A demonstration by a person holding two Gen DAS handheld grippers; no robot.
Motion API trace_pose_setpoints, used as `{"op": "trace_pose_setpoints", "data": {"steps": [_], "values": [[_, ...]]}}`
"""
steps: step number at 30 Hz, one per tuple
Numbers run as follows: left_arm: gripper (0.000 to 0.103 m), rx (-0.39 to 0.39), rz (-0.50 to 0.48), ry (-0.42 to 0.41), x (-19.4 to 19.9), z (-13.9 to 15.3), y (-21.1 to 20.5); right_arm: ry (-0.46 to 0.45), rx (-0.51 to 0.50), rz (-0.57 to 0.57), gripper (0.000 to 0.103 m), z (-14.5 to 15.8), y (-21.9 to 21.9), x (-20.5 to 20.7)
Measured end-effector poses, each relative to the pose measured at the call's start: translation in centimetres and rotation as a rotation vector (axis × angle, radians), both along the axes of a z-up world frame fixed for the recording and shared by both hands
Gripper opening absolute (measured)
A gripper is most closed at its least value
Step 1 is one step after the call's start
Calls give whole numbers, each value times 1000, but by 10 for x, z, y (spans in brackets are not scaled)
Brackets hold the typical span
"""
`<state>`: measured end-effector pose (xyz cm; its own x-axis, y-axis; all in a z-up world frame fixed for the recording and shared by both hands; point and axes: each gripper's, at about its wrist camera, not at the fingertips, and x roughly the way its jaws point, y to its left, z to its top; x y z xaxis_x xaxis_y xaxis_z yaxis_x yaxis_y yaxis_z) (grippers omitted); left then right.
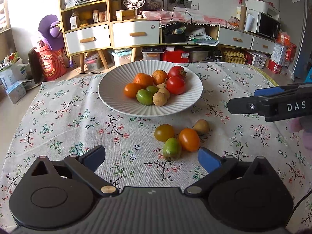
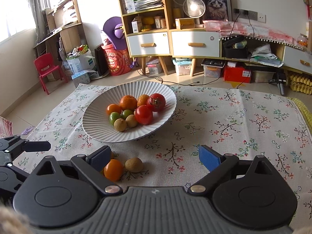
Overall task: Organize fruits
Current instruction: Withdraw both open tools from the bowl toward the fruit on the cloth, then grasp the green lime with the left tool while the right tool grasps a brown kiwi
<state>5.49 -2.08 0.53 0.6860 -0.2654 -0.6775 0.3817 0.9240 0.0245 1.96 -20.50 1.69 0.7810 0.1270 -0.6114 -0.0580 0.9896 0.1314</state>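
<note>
Left wrist view showed my left tool point(image 1: 151, 159) released, its jaws spread wide above the floral-clothed worktop point(image 1: 58, 120) and grasping nothing. My right tool point(image 2: 155, 157) was likewise released and empty; in the left view it appeared from the side, near the plate's right.

Task status, as I judged it: mostly done. The ribbed white plate point(image 1: 117, 81) already held two red tomatoes, two mandarins, an orange cherry tomato, two green fruits and some small tan longan-like fruits, all touching in one cluster.

Remaining items: four fruits lay loose on the worktop, just beside the plate's near rim and close to my left tool's blue pad.
- Olive-yellow cherry tomato point(image 1: 164, 132).
- Orange cherry tomato point(image 1: 189, 139), smooth and glossy.
- Green fruit point(image 1: 172, 151) with a reddish blush, touching the orange one.
- Tan longan-like fruit point(image 1: 201, 126), dull-skinned.

All four looked small, round and liable to roll.
</note>
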Motion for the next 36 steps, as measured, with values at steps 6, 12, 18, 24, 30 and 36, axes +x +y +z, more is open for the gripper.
{"op": "trace_pose_setpoints", "data": {"steps": [6, 12, 18, 24, 30, 36], "values": [[97, -2, 21, 16, -12, -21, 9, 42, -7, 2, 98, -19, 8, -16], [97, 27, 8, 26, -7, -37, 9, 65, -133, 80, 99, -39, 26, -23], [97, -13, 7, 7, -4, -48, 9, 67, -166, 83, 99, -48, 29, -14], [97, -22, 35, -8, -3, -47, 6, 67, -164, 57, 103, -56, 18, -10], [97, -29, 12, -34, -5, -49, 5, 33, -175, 44, 103, -59, 21, -14], [95, -25, -22, -20, -3, -46, 2, 35, -167, 39, 103, -56, 20, -10]]}}
